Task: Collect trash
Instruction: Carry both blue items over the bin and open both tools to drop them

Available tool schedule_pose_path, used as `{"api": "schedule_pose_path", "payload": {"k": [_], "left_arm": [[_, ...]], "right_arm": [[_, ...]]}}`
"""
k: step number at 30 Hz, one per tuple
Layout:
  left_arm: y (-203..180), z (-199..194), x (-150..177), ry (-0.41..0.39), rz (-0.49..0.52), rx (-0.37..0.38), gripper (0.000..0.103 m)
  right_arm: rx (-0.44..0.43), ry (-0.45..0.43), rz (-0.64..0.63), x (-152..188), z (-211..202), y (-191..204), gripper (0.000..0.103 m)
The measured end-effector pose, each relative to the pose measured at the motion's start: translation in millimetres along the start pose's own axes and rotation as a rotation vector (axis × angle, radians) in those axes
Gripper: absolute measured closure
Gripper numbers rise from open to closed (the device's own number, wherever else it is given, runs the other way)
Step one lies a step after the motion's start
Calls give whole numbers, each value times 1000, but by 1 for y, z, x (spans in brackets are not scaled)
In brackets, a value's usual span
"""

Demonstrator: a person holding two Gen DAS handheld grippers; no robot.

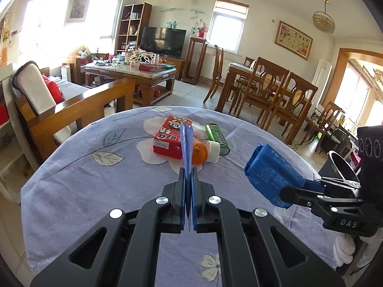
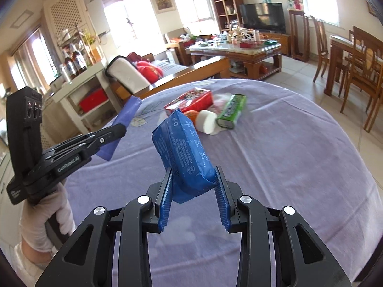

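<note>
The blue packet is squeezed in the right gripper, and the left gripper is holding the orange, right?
Not quite. The right gripper does squeeze the blue packet, but the left gripper holds a flat blue wrapper, not the orange. The left wrist view shows the orange lying on the table beside the red box.

Black two-finger left gripper [image 1: 189,179] with silver screws, ribbed blue pads [image 2: 221,203] on the right gripper [image 2: 194,174], white "GenRobot.AI" lettering, white gloved hand [image 2: 45,217], white sleeve [image 2: 26,260]

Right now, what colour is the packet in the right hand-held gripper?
Blue with small white print, on the packet; clearest in the right wrist view.
</note>
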State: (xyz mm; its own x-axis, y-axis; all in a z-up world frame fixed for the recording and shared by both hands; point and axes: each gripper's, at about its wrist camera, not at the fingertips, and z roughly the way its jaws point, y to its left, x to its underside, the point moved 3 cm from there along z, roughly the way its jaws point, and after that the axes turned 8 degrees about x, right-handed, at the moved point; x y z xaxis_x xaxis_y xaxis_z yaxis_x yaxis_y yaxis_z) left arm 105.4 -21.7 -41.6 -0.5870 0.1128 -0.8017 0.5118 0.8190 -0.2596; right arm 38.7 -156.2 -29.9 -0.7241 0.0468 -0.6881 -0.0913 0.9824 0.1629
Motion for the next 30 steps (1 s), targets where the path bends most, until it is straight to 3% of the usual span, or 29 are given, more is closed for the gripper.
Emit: {"api": "schedule_pose_path", "payload": {"k": [16,30], "left_arm": [[-131,32,-3,11,184,150,98],[-261,91,-2,69,308,358,98]], "right_arm": [[106,-148,214,37,-99,-126,69],[248,-282,430,81,-185,-261,69]]}}
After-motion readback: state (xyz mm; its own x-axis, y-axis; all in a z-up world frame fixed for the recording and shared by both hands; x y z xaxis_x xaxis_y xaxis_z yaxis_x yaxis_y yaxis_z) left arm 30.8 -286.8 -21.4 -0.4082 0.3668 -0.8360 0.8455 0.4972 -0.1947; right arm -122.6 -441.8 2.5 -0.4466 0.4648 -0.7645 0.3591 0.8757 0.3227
